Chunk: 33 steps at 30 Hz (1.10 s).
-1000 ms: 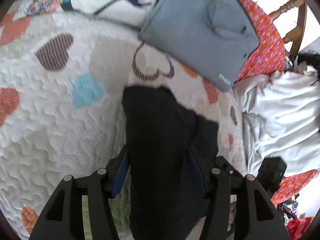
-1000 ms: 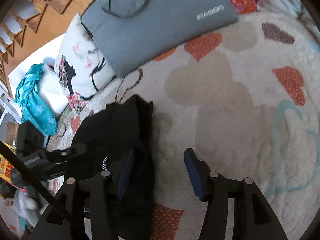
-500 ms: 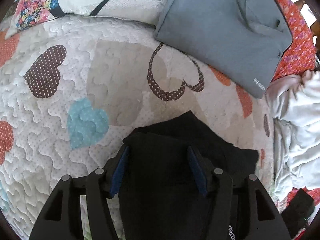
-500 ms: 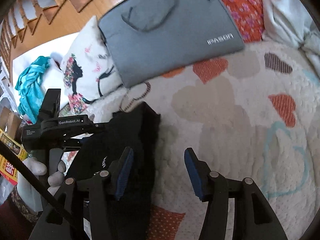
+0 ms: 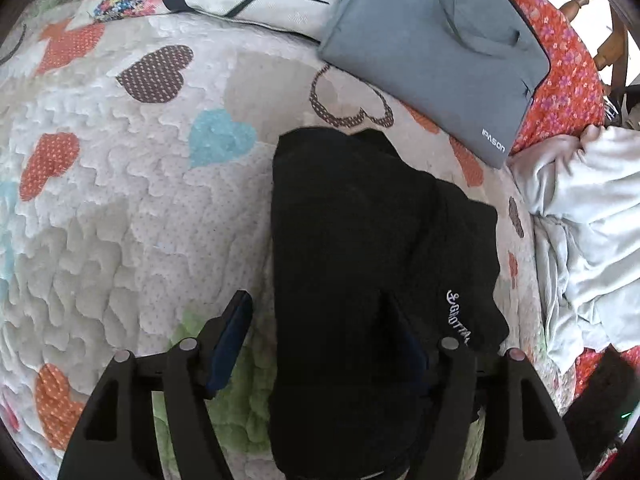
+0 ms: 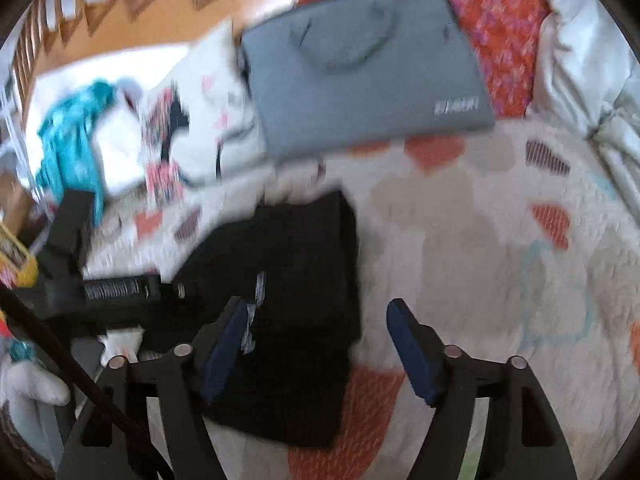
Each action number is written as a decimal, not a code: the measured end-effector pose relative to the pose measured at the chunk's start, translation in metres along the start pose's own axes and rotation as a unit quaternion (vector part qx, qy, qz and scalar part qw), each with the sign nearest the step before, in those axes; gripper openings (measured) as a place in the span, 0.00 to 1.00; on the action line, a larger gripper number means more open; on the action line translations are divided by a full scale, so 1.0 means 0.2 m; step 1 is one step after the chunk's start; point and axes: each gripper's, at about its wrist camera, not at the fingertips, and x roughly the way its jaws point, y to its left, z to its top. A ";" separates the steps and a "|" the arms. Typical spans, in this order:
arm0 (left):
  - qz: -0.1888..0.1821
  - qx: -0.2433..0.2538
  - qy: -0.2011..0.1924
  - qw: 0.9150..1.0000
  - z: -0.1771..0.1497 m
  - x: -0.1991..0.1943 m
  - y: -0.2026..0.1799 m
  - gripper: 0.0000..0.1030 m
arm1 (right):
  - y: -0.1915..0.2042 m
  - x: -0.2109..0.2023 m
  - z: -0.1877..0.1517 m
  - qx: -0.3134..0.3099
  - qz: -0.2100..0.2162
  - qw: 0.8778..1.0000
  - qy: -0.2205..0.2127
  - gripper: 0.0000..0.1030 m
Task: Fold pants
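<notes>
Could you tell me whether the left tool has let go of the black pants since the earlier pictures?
Yes. The left tool now stands open; the black pants lie flat on the quilt below the grey bag, no longer hanging pinched.

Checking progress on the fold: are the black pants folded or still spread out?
Folded. The black pants lie as a compact layered bundle on the heart quilt, one layer's edge stepped over another.
</notes>
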 end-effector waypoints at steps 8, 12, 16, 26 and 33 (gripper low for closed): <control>0.036 0.053 -0.082 0.995 -0.24 -0.35 -0.10 0.66 | -0.03 -0.23 -0.15 0.020 -0.020 0.999 -0.022 0.75; 0.096 0.066 -0.128 0.985 -0.46 -0.50 -0.14 0.66 | -0.04 -0.30 -0.29 0.014 -0.037 0.999 -0.004 0.74; 0.149 0.061 -0.159 0.974 -0.61 -0.59 -0.15 0.76 | -0.05 -0.34 -0.38 0.023 -0.053 0.998 0.006 0.74; 0.214 0.061 -0.198 0.955 -0.80 -0.69 -0.22 0.85 | -0.04 -0.39 -0.44 0.005 -0.089 0.996 -0.007 0.75; 0.203 0.070 -0.153 0.965 -0.85 -0.62 -0.24 0.85 | -0.05 -0.38 -0.45 0.006 -0.096 0.995 -0.003 0.75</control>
